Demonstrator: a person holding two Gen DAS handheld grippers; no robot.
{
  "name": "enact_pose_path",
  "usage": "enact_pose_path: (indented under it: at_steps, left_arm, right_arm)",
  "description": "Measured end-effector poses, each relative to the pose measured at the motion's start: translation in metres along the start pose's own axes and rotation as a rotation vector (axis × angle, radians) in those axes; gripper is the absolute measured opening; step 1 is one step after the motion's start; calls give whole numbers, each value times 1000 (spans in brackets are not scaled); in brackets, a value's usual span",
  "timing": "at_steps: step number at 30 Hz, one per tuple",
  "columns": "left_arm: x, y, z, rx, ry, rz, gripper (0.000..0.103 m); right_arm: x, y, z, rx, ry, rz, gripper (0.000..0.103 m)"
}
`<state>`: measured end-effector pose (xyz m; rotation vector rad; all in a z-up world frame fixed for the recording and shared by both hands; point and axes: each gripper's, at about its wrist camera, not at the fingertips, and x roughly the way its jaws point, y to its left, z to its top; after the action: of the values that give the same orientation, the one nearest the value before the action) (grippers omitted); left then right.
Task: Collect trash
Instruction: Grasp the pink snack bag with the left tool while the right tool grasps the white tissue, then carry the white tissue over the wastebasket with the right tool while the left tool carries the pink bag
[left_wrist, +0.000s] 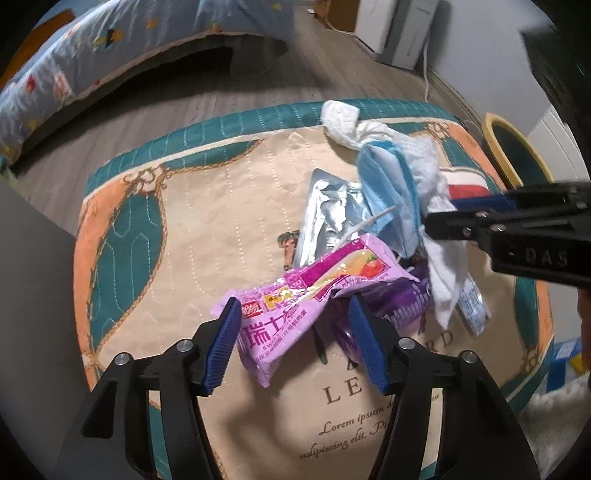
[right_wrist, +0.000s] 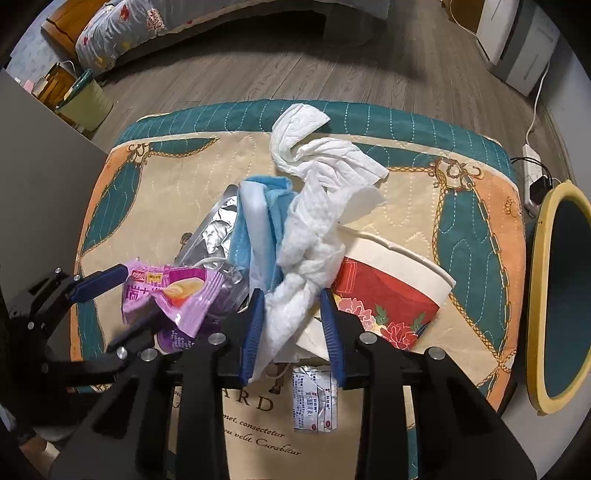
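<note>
Pink wrapper (left_wrist: 295, 306) sits loose between the left hand-held gripper's (left_wrist: 291, 345) parted jaws, right hand-held gripper (right_wrist: 293, 334) clamped on white tissue (right_wrist: 314, 236) beside the red cup (right_wrist: 391, 291); either may slip free.

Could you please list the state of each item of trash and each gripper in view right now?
pink snack wrapper: crumpled, between the left gripper's open pads.
white tissue: twisted, squeezed by the right gripper.
blue face mask: folded, under the tissue.
silver foil pouch: torn open, flat.
paper cup: lying on its side.
small sachet: flat on the mat.
</note>
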<state>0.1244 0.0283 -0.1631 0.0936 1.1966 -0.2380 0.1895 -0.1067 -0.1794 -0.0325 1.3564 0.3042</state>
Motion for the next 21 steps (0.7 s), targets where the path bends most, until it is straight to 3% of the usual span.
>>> enact_pose_path:
  at_steps: [2, 5, 6, 7, 10, 12, 21]
  left_arm:
    - [5, -2, -1, 28, 22, 39, 57]
    - [13, -5, -3, 41, 67, 37, 37]
    - [14, -5, -3, 40, 73, 28, 29]
    - [13, -6, -2, 43, 71, 19, 27]
    - [5, -6, 1, 40, 45, -5, 12]
    - [0, -6, 3, 34, 28, -15, 8]
    - [-36, -12, 15, 38, -96, -34, 7]
  right_arm:
    - [1, -1, 0, 5, 1, 11, 31]
    - [2, 0, -1, -5, 10, 24, 31]
    - [1, 1, 0, -13, 7, 18, 28]
    - [-1, 2, 0, -22, 4, 11, 16]
    - [-7, 1, 2, -27, -11, 14, 12]
    - [-13, 1, 3, -18, -25, 27, 12]
    - [-51, 1, 7, -20, -113, 53, 10]
